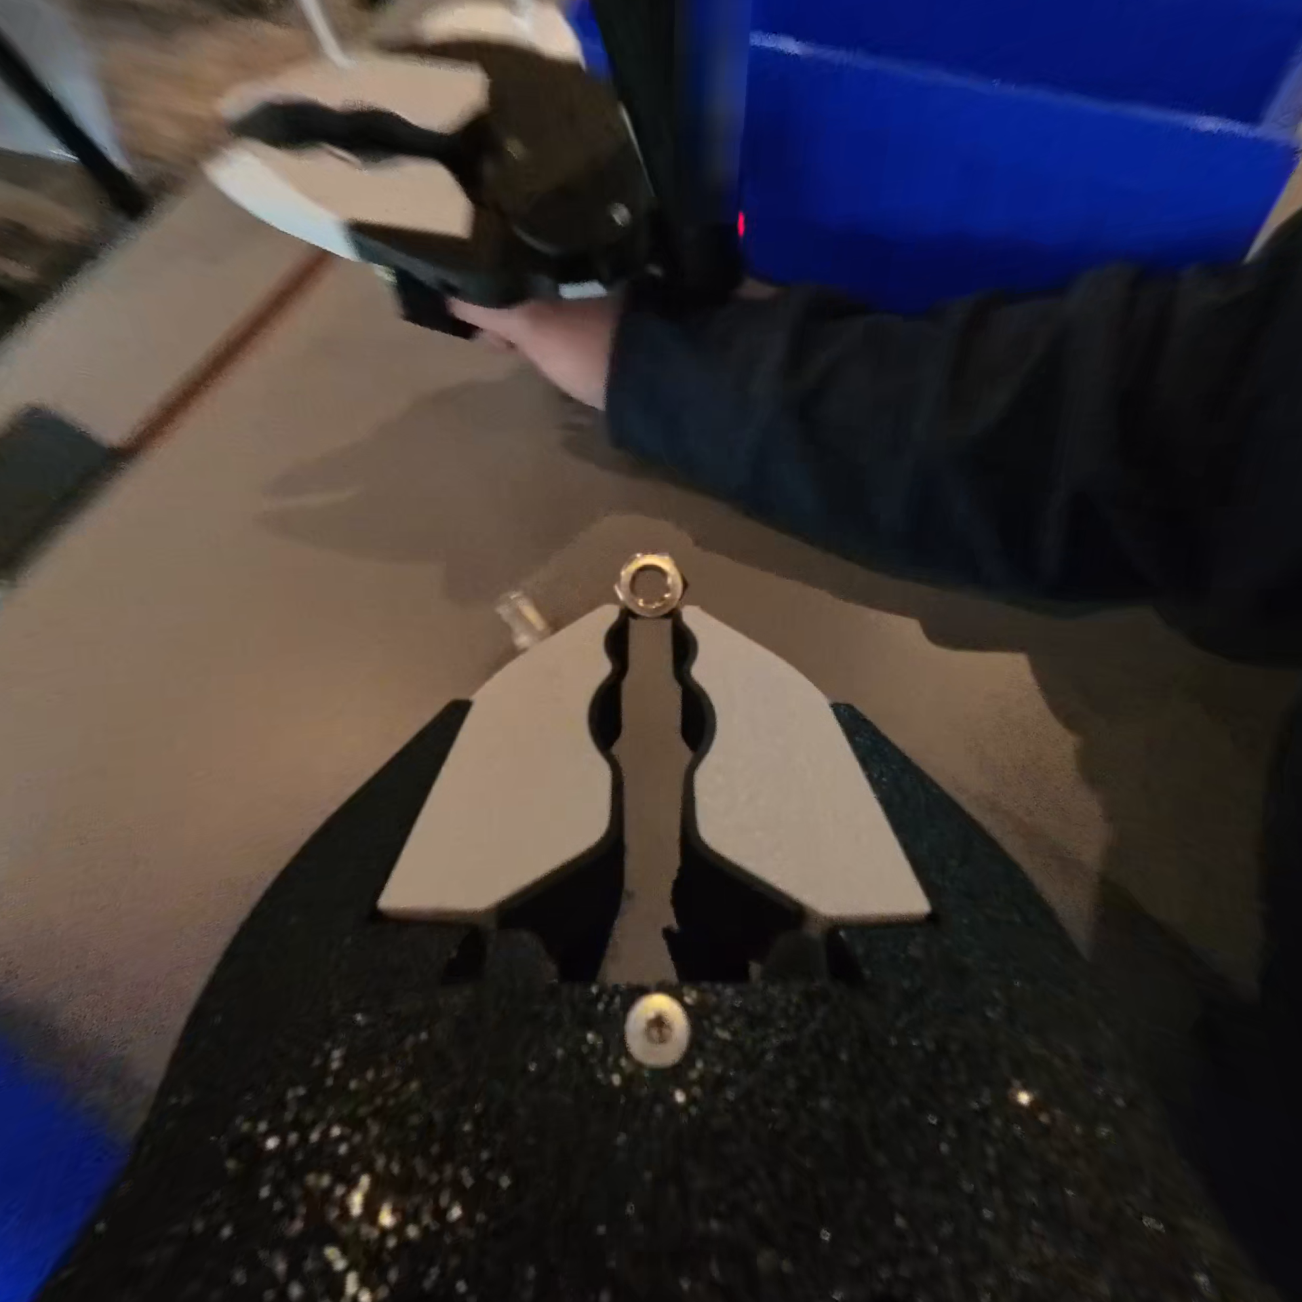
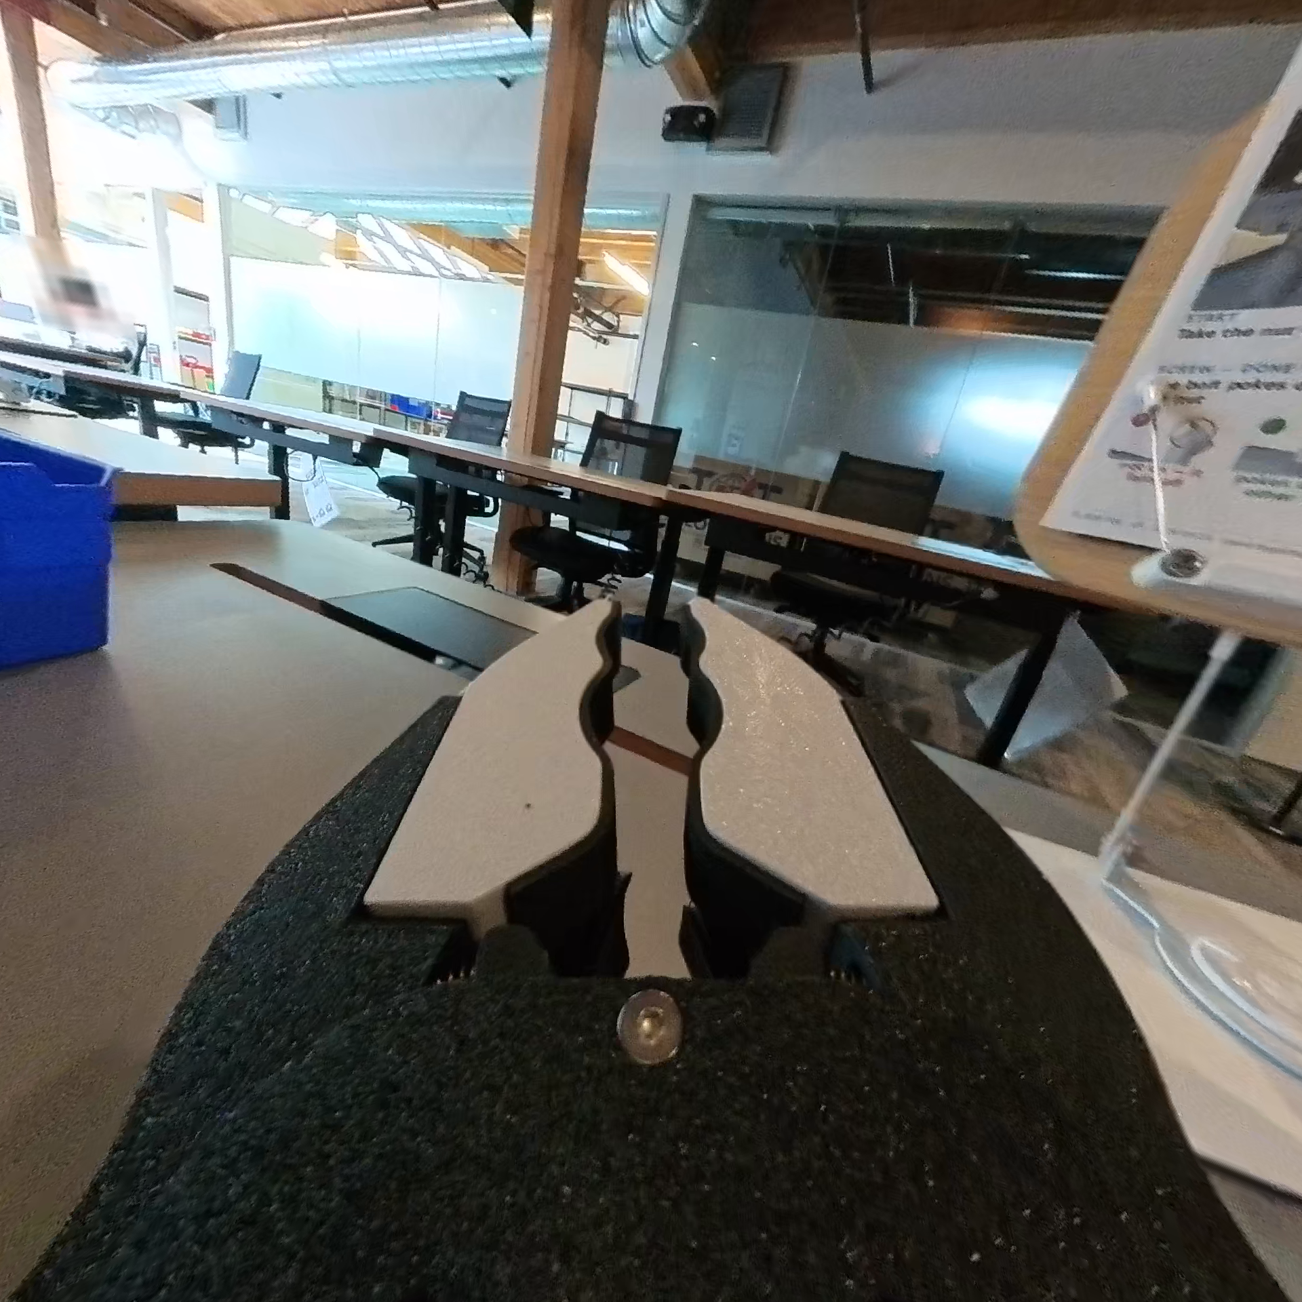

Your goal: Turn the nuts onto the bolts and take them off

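In the left wrist view my left gripper [image 1: 649,611] is shut on a small silver nut [image 1: 649,586], pinched at the very fingertips with its hole facing the camera, just above the brown table [image 1: 211,704]. A small silver bolt [image 1: 523,620] lies on the table just left of the fingertips. The right gripper [image 1: 282,127] is blurred at the top left, held by a hand in a dark sleeve [image 1: 916,458]. In the right wrist view my right gripper [image 2: 652,613] is raised over the table [image 2: 176,740], with a narrow gap between its fingers and nothing in it.
A blue bin stands at the back of the table [image 1: 986,176] and shows at the left of the right wrist view [image 2: 49,556]. A clear acrylic stand with an instruction sheet [image 2: 1198,423] is close on the right. A black hatch [image 2: 430,620] is set in the tabletop. My right fingertips sit around 25 cm from my left ones.
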`<state>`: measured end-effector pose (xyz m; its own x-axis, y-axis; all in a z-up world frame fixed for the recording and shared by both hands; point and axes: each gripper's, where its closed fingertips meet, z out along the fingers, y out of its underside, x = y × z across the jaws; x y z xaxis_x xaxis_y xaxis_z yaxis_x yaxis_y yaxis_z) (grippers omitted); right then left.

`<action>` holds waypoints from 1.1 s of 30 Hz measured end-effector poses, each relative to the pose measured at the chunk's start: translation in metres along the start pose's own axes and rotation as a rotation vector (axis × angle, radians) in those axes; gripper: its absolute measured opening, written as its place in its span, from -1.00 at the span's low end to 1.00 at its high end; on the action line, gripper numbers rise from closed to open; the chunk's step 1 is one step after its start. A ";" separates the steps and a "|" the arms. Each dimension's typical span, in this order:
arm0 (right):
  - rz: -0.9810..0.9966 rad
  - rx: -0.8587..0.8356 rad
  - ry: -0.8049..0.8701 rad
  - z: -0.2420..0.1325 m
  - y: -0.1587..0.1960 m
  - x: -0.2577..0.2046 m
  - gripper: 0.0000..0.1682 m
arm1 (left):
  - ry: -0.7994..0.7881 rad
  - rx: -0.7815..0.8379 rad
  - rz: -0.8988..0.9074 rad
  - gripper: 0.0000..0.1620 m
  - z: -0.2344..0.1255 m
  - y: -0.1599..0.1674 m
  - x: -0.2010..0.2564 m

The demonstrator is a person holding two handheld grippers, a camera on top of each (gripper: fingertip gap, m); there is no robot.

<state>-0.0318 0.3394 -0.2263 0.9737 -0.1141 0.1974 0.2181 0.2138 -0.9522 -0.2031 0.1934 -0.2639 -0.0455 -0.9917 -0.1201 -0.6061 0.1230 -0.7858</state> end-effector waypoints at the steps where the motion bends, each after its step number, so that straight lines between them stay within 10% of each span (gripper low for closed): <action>1: -0.007 -0.008 0.002 -0.006 0.000 0.001 -0.82 | 0.038 -0.027 0.003 -0.86 0.018 0.002 0.006; 12: -0.022 -0.059 -0.123 -0.059 -0.007 -0.027 -0.79 | 0.071 -0.200 0.151 -0.86 0.092 0.021 0.008; 17: -0.091 -0.083 -0.193 -0.079 -0.009 -0.049 -0.82 | 0.024 -0.048 0.134 -0.49 0.095 0.015 0.002; 24: -0.045 -0.099 -0.310 -0.086 -0.010 -0.067 -0.76 | -0.083 0.377 0.051 -0.63 0.042 -0.003 -0.038; 33: 0.014 -0.318 -0.550 -0.108 0.006 -0.122 -0.84 | 0.012 0.482 -0.140 -0.64 0.025 0.006 -0.064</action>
<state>-0.1567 0.2500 -0.2816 0.8865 0.4196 0.1949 0.2573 -0.0970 -0.9615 -0.1839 0.2583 -0.2756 -0.0007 -0.9999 0.0116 -0.1717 -0.0114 -0.9851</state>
